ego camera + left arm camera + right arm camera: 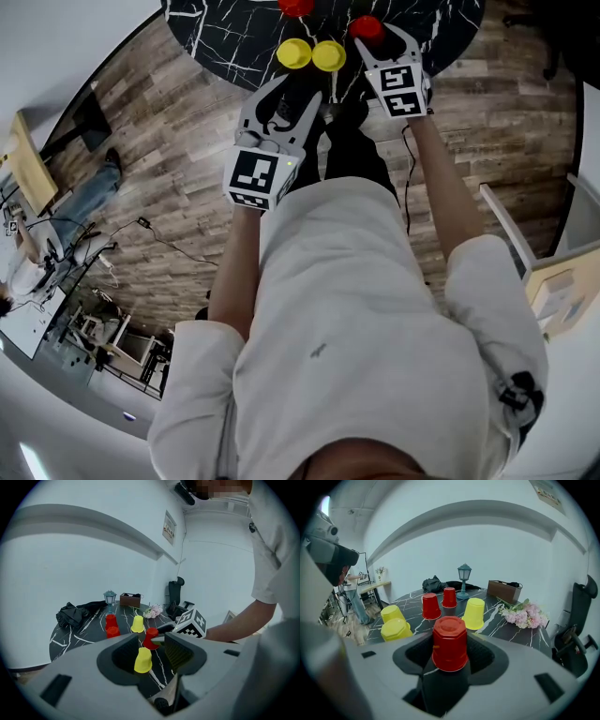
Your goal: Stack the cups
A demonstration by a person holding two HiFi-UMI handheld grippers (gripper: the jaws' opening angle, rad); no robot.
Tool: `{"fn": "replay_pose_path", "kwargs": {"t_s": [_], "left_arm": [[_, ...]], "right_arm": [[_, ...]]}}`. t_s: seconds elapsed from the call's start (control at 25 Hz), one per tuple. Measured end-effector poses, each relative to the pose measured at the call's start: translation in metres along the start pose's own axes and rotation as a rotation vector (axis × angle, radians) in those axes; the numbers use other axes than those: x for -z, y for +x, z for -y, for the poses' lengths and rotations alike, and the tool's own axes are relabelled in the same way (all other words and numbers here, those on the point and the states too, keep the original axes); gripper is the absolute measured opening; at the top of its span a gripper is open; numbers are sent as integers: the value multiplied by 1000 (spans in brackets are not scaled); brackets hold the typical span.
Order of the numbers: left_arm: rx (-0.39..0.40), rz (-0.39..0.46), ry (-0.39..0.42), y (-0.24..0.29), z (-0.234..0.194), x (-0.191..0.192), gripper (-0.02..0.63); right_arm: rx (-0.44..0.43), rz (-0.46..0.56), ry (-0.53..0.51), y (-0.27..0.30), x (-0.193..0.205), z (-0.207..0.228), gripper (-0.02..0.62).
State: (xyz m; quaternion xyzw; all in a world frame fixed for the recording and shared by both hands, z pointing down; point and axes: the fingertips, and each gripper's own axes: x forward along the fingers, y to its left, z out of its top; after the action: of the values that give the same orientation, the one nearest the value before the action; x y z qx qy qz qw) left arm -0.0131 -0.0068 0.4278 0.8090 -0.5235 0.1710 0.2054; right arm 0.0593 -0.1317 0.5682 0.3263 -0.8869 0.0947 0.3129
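Several upside-down cups stand on the round black marble table [234,37]. My right gripper [382,36] has a red cup [450,644] between its jaws, with both pads against the cup's sides and the rim at or just above the tabletop. Behind it stand a yellow cup [474,613], two red cups [431,605] and two yellow cups [396,630] at the left. My left gripper [298,89] is open and holds nothing. It hovers short of the table edge, and a yellow cup [143,660] shows beyond its jaws.
At the table's far side are a small blue lantern [464,581], a brown box [504,591], pink flowers [525,613] and a black cloth [436,584]. A black chair [581,634] stands to the right. The floor is wood planks [169,169].
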Motion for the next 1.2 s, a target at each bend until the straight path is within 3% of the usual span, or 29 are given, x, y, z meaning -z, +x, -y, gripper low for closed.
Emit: {"fn": "replay_pose_path", "kwargs": {"t_s": [0.6,1.2], "left_arm": [[59,12,-4,-13,14,10,161],[34,28,-21,-18,16,16,161]], "right_arm": [[40,-35,15,-34,26,-24,230],[28,-71,-6,-40,46,-37,230]]}}
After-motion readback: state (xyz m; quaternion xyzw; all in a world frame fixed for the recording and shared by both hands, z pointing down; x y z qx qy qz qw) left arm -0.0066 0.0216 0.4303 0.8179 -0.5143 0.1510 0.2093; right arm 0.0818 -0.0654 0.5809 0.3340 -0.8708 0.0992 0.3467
